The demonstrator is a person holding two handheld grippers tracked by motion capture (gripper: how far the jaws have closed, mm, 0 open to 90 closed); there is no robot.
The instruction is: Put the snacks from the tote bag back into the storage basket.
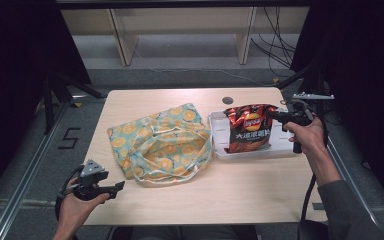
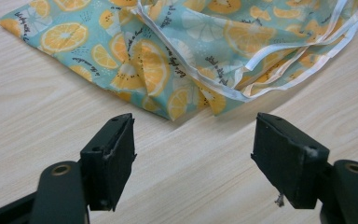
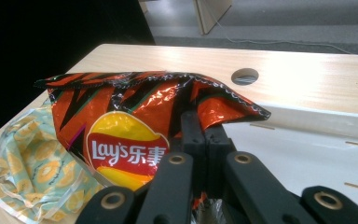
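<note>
Chips (image 1: 248, 129) could get crushed (right gripper (image 3: 199, 140) pinches the bag's edge tight) or slip out; left gripper (image 2: 193, 154) waits wide open.

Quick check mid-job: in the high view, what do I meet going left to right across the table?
left gripper, jaws open over the table's near left edge → fabric bag with the orange-slice print → chip bag, standing in the white tray → right gripper, shut on the chip bag's upper right edge.
</note>
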